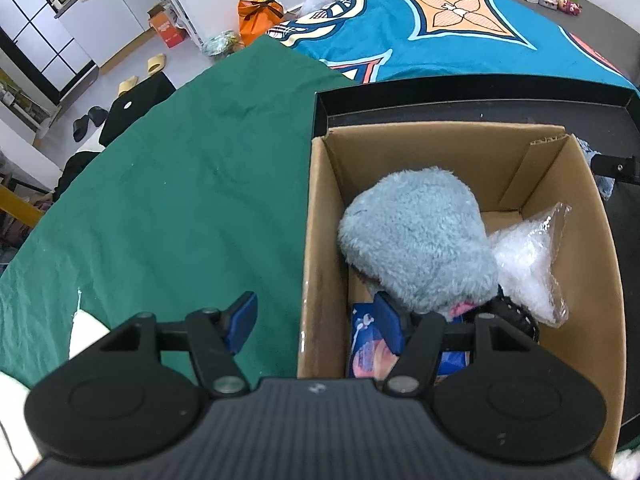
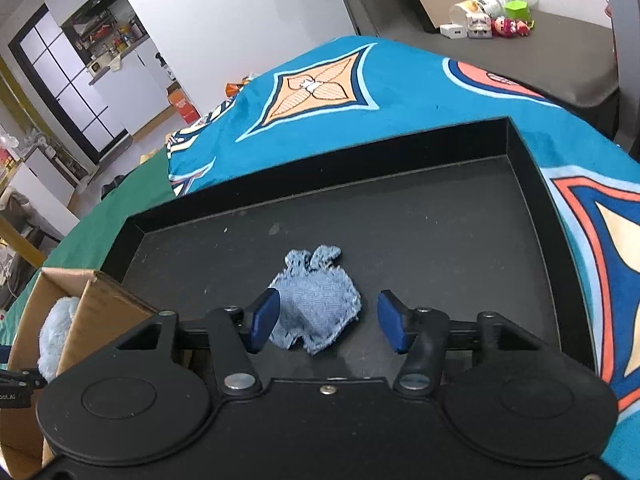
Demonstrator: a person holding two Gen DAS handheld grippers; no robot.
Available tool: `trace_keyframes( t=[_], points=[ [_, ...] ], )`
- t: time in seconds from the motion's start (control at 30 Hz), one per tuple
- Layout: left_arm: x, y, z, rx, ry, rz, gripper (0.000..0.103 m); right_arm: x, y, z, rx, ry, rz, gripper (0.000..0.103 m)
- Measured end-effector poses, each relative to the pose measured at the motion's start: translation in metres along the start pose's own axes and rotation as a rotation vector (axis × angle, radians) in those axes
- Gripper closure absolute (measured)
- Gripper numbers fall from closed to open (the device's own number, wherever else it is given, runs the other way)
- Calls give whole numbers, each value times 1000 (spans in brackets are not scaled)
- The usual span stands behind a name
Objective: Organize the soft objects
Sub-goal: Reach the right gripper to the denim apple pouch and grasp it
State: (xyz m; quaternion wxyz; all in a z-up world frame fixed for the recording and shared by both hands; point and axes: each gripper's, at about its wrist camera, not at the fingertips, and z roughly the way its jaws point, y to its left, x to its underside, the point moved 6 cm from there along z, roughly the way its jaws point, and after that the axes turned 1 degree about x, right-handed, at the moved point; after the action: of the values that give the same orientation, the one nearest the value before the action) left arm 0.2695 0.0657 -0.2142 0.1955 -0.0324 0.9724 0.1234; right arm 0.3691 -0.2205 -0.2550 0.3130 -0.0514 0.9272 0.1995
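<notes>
Straddling box wall (image 1: 320, 240), left tool (image 1: 316, 324) open w/ nothing gripped.

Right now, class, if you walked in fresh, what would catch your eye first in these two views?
The fluffy pale-blue plush toy fills the brown cardboard box, beside a clear crinkled plastic bag. In the right view, a small frayed denim patch lies alone in the shallow black tray, between the right gripper's open jaws. Behind it spreads a bright teal patterned blanket.

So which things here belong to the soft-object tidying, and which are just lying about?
Job:
- denim toy on black tray
- cardboard box
- fluffy plush in the box
- plastic bag in the box
- right gripper
- left gripper

Lying about:
- slippers
- orange bag
- figurines
</notes>
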Motion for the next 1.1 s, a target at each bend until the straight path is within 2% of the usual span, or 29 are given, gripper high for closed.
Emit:
trace_keyframes(
  t=[0.1,0.17,0.2,0.43,0.7,1.1],
  points=[
    [-1,0,-1,-2,-1,3,40,-2,-1,2,-9,-9,1,49],
    [0,0,-3,-2,-4,2,40,-1,-1,3,-6,-14,-12,59],
    [0,1,-3,-1,-5,-1,40,-1,0,4,-6,-8,-22,71],
    [7,9,-14,18,-17,-35,40,1,-1,-8,-25,18,-5,88],
    [14,16,-27,53,-42,-69,40,9,3,-47,18,21,3,91],
    [42,25,-48,138,-83,-91,40,17,41,-119,11,-36,8,91]
  ],
)
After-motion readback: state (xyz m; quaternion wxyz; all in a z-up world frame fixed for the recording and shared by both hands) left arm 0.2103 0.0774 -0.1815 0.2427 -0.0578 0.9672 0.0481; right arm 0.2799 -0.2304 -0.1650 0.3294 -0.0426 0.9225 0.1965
